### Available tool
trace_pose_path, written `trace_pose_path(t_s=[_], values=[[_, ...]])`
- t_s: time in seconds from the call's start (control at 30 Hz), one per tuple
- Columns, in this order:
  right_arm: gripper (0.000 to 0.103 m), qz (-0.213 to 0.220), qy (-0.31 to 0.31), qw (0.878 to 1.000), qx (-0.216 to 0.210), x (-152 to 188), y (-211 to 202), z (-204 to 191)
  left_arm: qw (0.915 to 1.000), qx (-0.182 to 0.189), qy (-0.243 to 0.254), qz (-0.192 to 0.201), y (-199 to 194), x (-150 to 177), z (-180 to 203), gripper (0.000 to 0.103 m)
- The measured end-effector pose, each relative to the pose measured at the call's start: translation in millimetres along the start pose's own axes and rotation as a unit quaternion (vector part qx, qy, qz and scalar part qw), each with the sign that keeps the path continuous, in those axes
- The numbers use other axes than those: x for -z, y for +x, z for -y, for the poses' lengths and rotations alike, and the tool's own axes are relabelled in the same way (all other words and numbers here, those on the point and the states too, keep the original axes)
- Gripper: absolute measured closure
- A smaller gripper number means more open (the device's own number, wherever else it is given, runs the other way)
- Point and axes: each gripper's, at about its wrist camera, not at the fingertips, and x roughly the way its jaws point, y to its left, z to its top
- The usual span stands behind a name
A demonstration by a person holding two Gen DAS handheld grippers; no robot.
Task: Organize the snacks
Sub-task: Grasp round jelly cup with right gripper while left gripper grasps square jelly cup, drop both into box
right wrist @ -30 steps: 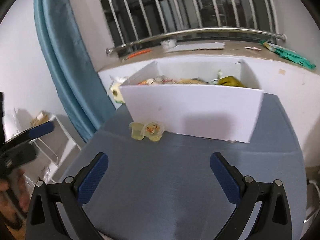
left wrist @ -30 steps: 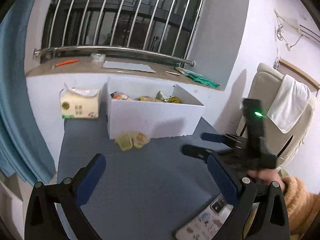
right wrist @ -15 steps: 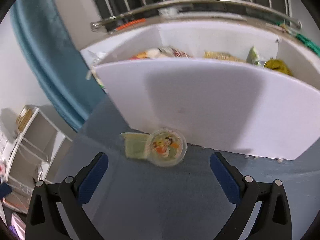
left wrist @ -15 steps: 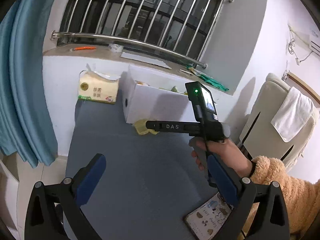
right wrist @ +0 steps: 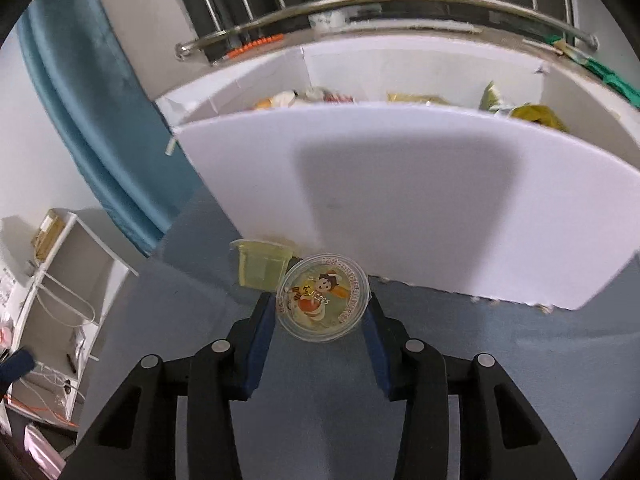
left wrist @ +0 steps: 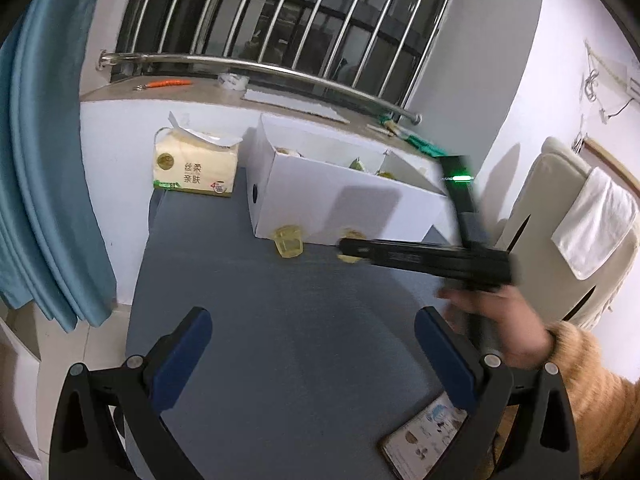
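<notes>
One jelly cup [right wrist: 323,298] between gripper [right wrist: 322,312] pads

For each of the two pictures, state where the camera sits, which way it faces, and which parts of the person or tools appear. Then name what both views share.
Left wrist: on the left tongs, facing down the table at the box; shows open tongs, right hand, sleeve.
Right wrist: on the right tongs, angled down, closing around the round cup.
Shared: box, both cups, table, window rail.
</notes>
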Motion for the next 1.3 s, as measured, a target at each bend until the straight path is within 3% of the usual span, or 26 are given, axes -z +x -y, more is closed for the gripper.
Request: trace_pose_path(t_s=[0.23,0.37,0.6,0.63,0.7,0.73,0.77,0.8,1.1,1.3], values=[[0.056,0.057,0.016,0.998,-0.025,30.3,-76.4,11.2,0.9986,-0.027,0.009,-0.044,66.3,-29.4,7.9,0.000],[0.056,0.086,0.033,0.995,-0.025,50.0,-115.4,26.4,0.9962,-0.049,-0.011,-0.071,115.2,-45.1,4.7,0.000],[0.056,0.107,0.052,0.993,-0.024,72.0,-146.7,40.3,0.9876,-0.113,-0.025,-0.106,184.1,-58.9,-8.9,0.001],[0.056,0.107,0.054,0.993,-0.024,73.7,-147.7,41.9,0.9864,-0.119,-0.024,-0.112,191.0,-58.7,-11.6,0.004],[0.056,0.106,0.060,0.992,-0.023,77.5,-150.2,47.5,0.9850,-0.123,-0.019,-0.120,199.8,-57.6,-14.5,0.021],[0.056,0.107,0.063,0.992,-0.023,78.8,-151.2,50.1,0.9847,-0.131,-0.007,-0.115,199.8,-57.6,-12.9,0.035],[0.056,0.106,0.066,0.992,-0.022,81.6,-153.4,54.1,0.9847,-0.128,0.000,-0.118,199.9,-57.6,-11.8,0.058],[0.056,0.105,0.071,0.992,-0.022,82.4,-153.8,56.5,0.9858,-0.120,-0.002,-0.118,197.1,-57.5,-11.3,0.067],[0.056,0.108,0.078,0.991,-0.027,83.8,-149.6,58.3,0.9966,-0.044,0.017,-0.068,131.1,-41.9,12.1,0.067],[0.056,0.121,0.079,0.989,-0.034,70.3,-153.5,61.0,0.9988,0.006,0.048,-0.006,77.0,-73.6,47.1,0.067]])
